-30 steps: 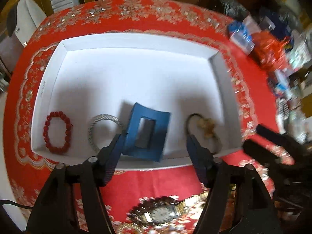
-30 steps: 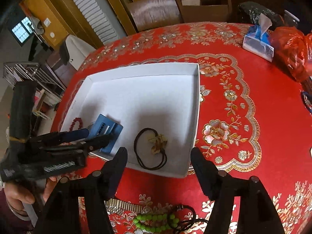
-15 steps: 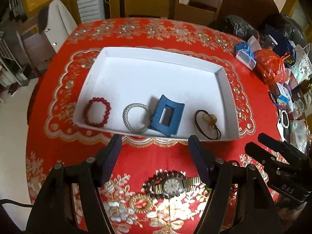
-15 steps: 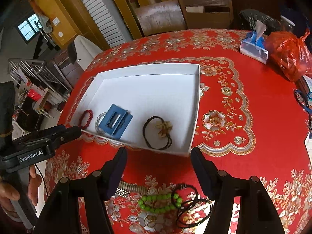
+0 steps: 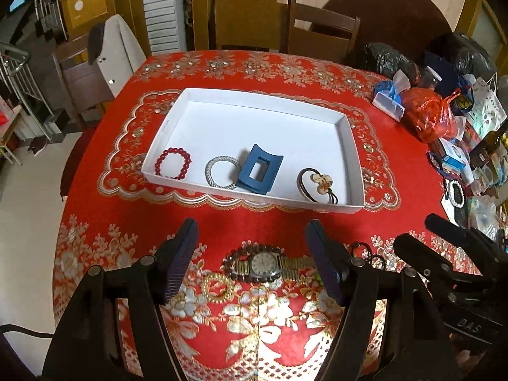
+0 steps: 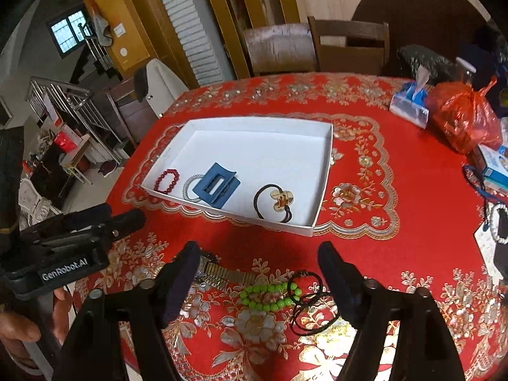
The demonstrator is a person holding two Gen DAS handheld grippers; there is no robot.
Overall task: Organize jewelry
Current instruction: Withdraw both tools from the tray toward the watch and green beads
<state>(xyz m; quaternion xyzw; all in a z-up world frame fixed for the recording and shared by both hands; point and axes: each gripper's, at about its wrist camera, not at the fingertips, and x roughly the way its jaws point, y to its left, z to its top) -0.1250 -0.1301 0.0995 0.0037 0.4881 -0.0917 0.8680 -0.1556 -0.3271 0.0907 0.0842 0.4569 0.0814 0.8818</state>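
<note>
A white tray (image 5: 347,133) holds a red bead bracelet (image 5: 173,163), a silver bangle (image 5: 221,170), a blue hair claw (image 5: 259,169) and a black hair tie with a flower charm (image 5: 317,184). My left gripper (image 5: 251,223) hangs open and empty in front of the tray, above a metal-band watch (image 5: 265,264) and a gold ring bracelet (image 5: 218,288). My right gripper (image 6: 258,249) holds nothing and its jaws are opening; it hovers over a green bead bracelet (image 6: 270,295) and black hair ties (image 6: 309,304). Each gripper shows in the other's view: right gripper (image 5: 414,228), left gripper (image 6: 122,214).
A red embroidered tablecloth (image 5: 222,222) covers the round table. A tissue pack (image 5: 389,101), a red plastic bag (image 5: 428,114) and assorted clutter crowd the right edge. Wooden chairs (image 5: 320,35) stand behind the table. A hand (image 6: 19,327) grips the left tool.
Both grippers have drawn back and upward from the tray toward the table's near edge. The blue hair claw stays in the tray, away from the left fingers. The right jaws stand wider.
</note>
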